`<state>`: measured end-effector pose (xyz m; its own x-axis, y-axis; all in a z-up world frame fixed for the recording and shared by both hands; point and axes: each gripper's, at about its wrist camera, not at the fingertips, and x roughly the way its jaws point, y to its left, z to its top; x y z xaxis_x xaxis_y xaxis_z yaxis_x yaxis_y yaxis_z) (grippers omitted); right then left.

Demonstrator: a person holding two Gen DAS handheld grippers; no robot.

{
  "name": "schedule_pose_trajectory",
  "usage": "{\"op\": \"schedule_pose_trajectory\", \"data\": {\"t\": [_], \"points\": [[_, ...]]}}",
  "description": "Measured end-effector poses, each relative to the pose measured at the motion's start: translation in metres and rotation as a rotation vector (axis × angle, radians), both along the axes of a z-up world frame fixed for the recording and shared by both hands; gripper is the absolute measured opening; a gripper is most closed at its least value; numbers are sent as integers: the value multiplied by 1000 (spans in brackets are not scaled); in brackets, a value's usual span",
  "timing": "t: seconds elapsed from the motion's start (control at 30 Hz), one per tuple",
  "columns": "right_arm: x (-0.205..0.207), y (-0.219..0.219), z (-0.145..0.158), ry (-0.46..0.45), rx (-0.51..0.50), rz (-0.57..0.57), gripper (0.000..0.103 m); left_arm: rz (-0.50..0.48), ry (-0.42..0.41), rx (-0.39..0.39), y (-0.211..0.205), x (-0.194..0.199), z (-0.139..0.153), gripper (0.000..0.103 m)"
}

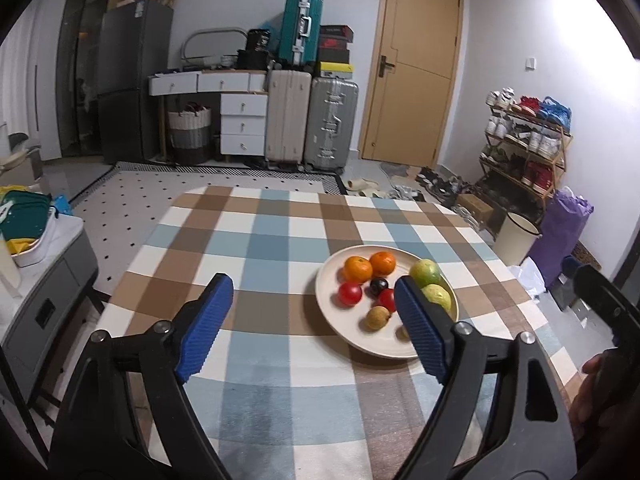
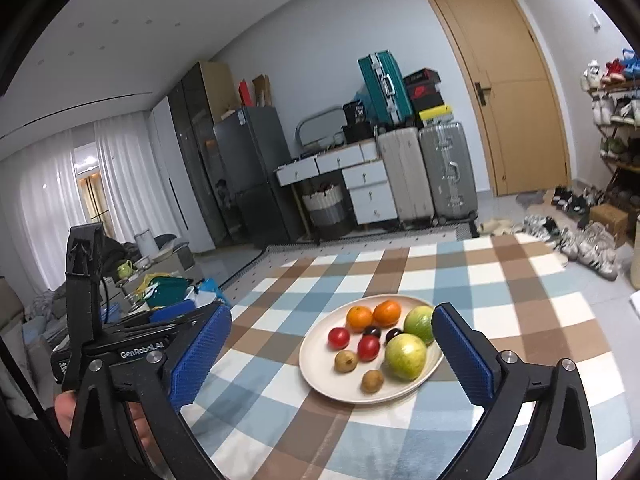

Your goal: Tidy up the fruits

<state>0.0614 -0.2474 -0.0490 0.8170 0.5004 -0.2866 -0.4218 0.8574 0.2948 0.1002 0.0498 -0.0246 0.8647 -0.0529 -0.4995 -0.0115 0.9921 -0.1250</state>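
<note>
A cream plate sits on the checked tablecloth, right of centre. On it lie two oranges, two red fruits, two dark plums, two green fruits and two small brown fruits. My left gripper stands open above the cloth, nothing between its blue pads; its right pad hides part of the plate. My right gripper is open, the plate seen between its fingers, no fruit touched.
Beyond the table are suitcases, a white drawer desk, a wooden door and a shoe rack. A bin stands right of the table, a cluttered side cabinet to its left. The other gripper shows at left.
</note>
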Motion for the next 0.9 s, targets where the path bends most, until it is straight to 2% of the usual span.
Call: {"op": "schedule_pose_trajectory", "data": {"t": [0.1, 0.2, 0.37, 0.47, 0.57, 0.8, 0.9], "points": [[-7, -4, 3, -21, -2, -23, 102, 13, -11, 11, 1, -7, 0, 83], [-17, -8, 6, -68, -4, -37, 102, 18, -40, 34, -1, -15, -1, 89], [-34, -10, 7, -149, -41, -66, 102, 26, -64, 15, 3, -26, -7, 97], [-43, -13, 4, -188, -61, -79, 102, 36, -105, 45, 1, -35, -9, 102], [-51, -13, 1, -230, -99, -98, 102, 30, -154, 100, -5, -42, -10, 102], [-58, -14, -14, -262, -136, -143, 102, 51, -245, 118, -11, -56, -17, 102], [-62, -11, -23, -283, -157, -167, 102, 60, -276, 157, -17, -61, -25, 102]]}}
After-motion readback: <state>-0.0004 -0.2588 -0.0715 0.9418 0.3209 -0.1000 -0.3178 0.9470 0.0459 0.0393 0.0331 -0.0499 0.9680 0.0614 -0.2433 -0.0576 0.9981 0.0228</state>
